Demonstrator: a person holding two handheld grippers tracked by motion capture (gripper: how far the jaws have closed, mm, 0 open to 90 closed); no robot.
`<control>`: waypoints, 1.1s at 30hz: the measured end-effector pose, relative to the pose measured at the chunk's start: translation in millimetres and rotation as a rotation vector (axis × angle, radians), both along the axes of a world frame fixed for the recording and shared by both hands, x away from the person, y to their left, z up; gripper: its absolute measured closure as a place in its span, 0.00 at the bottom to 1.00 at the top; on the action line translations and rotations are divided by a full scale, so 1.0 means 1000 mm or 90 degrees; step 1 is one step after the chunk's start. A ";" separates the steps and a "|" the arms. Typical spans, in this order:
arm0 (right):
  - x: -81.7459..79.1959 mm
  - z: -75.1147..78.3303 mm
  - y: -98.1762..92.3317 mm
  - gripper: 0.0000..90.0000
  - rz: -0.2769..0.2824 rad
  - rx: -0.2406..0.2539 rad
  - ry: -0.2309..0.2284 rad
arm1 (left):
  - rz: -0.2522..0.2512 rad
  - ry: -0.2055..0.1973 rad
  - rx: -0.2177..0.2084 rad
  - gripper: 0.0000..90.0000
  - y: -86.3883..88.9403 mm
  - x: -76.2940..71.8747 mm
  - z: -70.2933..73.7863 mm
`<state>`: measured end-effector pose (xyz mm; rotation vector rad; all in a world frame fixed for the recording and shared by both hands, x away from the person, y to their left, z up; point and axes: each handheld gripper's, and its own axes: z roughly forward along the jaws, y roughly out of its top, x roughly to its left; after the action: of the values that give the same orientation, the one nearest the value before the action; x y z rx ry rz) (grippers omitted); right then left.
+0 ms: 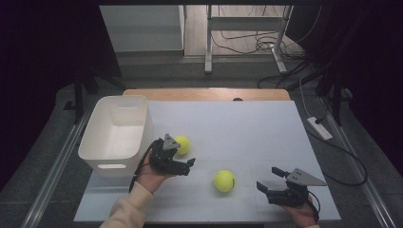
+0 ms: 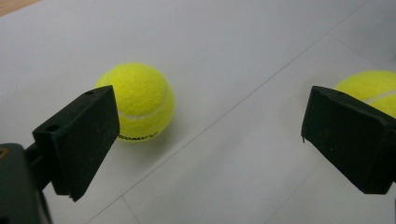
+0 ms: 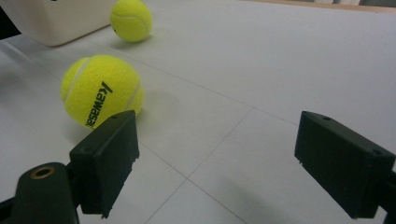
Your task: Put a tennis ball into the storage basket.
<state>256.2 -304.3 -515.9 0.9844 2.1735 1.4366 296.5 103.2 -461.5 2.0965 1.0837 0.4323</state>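
— While both units idle, jaw state?
— Left hand-held gripper (image 1: 187,167) wide, empty; right hand-held gripper (image 1: 269,180) likewise.
— Balls?
— Far tennis ball (image 1: 182,145) near the white bin (image 1: 115,135); near tennis ball (image 1: 224,181) mid-bench (image 1: 247,123).

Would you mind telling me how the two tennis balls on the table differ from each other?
The far tennis ball lies close to the white bin, right beside the left gripper; the near tennis ball lies in the open, between the two grippers. In the right gripper view the near tennis ball shows black Kawasaki lettering, while the far tennis ball shows its seam. Both are yellow-green, rest on the table and are ungripped.
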 end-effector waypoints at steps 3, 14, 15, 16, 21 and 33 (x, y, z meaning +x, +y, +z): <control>0.000 0.000 0.001 0.15 0.000 0.001 -0.001 | 0.004 0.005 0.007 0.06 -0.002 0.005 0.000; 0.000 -0.001 -0.001 0.15 -0.001 0.002 -0.001 | 0.026 0.024 0.012 0.06 -0.004 0.022 -0.004; 0.000 -0.001 -0.001 0.15 -0.001 0.001 -0.001 | 0.028 0.024 0.013 0.06 -0.004 0.023 -0.004; 0.000 -0.001 -0.001 0.15 -0.001 0.000 0.000 | 0.029 0.027 0.013 0.06 -0.004 0.024 -0.005; 0.000 -0.001 0.000 0.15 -0.001 -0.002 -0.001 | 0.037 0.038 0.015 0.06 -0.003 0.030 -0.009; 0.000 -0.001 0.000 0.15 0.002 -0.004 0.001 | 0.057 0.058 0.033 0.06 -0.005 0.048 -0.013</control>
<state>256.0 -304.4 -517.1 0.9814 2.1797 1.4301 344.5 97.9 -474.9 2.1365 1.2342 0.4154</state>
